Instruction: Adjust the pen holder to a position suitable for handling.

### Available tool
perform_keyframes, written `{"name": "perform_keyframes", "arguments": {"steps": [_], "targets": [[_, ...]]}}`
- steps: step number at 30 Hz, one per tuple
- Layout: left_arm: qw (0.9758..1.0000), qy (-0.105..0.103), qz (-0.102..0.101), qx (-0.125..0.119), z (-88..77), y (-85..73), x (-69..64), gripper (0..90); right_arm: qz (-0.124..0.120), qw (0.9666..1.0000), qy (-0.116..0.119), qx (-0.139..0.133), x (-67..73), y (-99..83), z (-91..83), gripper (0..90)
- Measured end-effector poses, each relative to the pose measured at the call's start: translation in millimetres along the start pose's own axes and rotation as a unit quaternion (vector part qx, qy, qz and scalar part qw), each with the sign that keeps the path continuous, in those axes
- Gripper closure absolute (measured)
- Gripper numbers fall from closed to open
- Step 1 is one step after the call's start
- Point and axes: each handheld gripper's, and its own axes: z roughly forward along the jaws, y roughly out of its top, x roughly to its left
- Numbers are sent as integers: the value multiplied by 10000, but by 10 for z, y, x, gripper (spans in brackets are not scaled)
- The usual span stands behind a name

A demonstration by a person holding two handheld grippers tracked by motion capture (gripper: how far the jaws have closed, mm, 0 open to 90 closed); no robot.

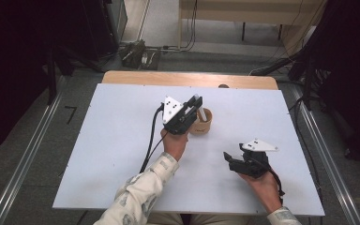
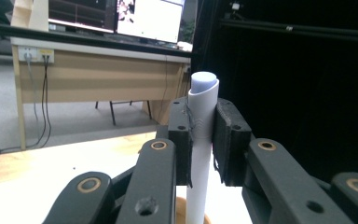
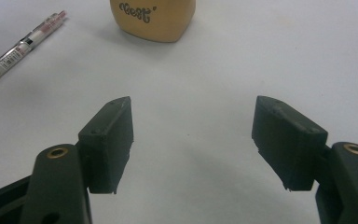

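Fingers (image 2: 182, 140) of the left gripper (image 2: 200, 140) are clamped on a white pen-like tube (image 2: 200, 116), held upright at frame centre in the left gripper view, its pale blue end poking above the pads. Bottom of that view shows a sliver of tan cup (image 2: 182, 214) right under the tube; can't tell if the tube's lower end reaches inside it. High view: left gripper (image 1: 194, 104) sits centre frame, tilted over the tan cup (image 1: 201, 122) on the white table (image 1: 112, 154). Cup contents not visible.

Right gripper (image 3: 193, 140) has jaws spread wide, nothing between them, bare table under them. High view puts it lower right (image 1: 232, 157), well apart from the cup. Right gripper view: cup (image 3: 153, 18) at top centre with dark lettering, and a second pen (image 3: 21, 46) lying flat at upper left, clear barrel with label, apart from the cup.
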Motion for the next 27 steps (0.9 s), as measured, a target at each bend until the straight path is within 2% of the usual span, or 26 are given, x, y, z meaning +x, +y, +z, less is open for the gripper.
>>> {"name": "perform_keyframes", "arguments": {"steps": [5, 9, 13, 17, 25, 27], "targets": [[9997, 47, 154, 160, 48, -59, -9, 788, -9, 10000, 8, -16, 3, 0, -2, 277], [9996, 37, 128, 261, 70, -86, -7, 784, 1, 10000, 10, -25, 1, 1, -6, 277], [9994, 15, 132, 305, 71, -89, -3, 726, 5, 10000, 9, -28, 3, 2, -7, 278], [9993, 7, 124, 340, 58, -80, 5, 706, 4, 10000, 17, -27, 6, 2, -7, 278], [9994, -106, -16, 323, -29, -4, 7, 576, 11, 10000, 21, -37, 14, 5, -14, 278], [9993, -116, -72, 339, -53, 11, 9, 506, -8, 10000, 20, -59, 18, 6, -13, 278]]}}
